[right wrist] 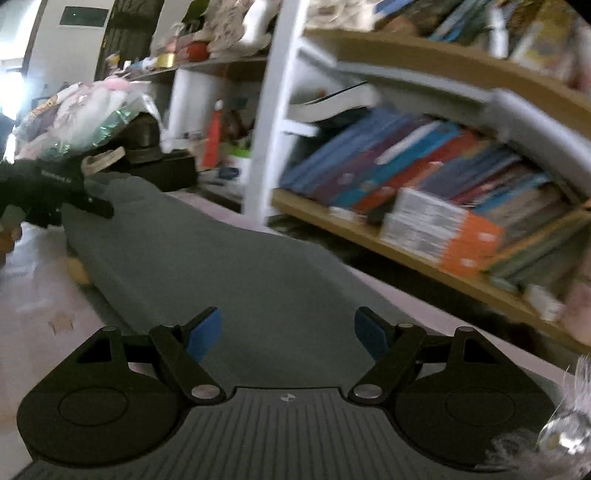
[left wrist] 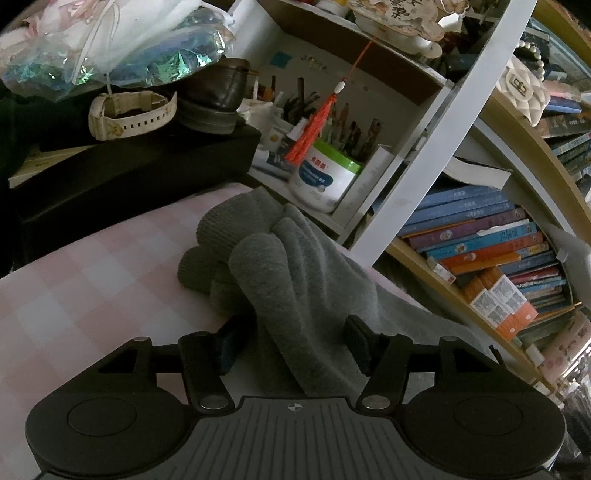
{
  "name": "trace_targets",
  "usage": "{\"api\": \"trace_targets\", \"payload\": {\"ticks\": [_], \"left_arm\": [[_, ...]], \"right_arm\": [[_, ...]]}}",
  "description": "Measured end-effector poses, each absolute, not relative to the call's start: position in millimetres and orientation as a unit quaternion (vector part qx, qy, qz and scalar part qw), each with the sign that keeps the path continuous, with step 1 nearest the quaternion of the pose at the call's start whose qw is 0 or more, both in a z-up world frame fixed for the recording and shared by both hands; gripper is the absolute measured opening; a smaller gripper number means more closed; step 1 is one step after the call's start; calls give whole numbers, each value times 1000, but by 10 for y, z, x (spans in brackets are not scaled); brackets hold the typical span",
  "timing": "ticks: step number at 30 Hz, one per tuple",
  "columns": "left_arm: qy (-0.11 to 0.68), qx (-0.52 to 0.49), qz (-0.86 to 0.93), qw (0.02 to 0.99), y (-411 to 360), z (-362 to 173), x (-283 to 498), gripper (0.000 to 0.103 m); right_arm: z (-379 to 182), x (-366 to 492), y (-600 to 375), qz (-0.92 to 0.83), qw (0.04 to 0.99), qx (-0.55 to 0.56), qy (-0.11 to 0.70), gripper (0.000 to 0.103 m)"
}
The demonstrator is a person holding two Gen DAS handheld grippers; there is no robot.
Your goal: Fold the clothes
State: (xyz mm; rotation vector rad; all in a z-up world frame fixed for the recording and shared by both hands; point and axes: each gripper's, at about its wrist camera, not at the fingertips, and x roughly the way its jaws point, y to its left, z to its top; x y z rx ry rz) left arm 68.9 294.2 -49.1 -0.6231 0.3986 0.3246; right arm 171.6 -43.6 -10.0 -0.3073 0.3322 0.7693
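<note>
While blurred, right gripper [right wrist: 288, 332] gapes over grey garment [right wrist: 207, 251].

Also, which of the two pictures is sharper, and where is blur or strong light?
Left wrist view: sharp but dim; the grey garment and books show clear edges, with straight shelf lines bent by the fisheye. Right wrist view: motion blur smears the books; a bright glare burns out the far left edge; the hand-held gripper itself stays crisp.

Chinese chars on fan ornament [left wrist: 402, 16] and tub [left wrist: 325, 177] label, too small to read.
</note>
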Motion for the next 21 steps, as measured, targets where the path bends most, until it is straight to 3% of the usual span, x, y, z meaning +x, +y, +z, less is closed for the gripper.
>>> {"api": "trace_targets", "payload": {"ticks": [5, 9, 17, 21], "left_arm": [[196, -300, 157, 920, 2936, -486, 699, 62], [186, -310, 155, 919, 2931, -496, 696, 71], [146, -381, 134, 903, 3018, -559, 632, 68], [132, -417, 154, 886, 3117, -616, 569, 40]], "right_arm": [[-152, 1747, 136, 413, 873, -179, 187, 78], [-242, 1636, 417, 442, 846, -222, 201, 77], [-237, 1568, 363, 441, 847, -211, 207, 78], [-247, 1495, 328, 437, 849, -219, 200, 78]]}}
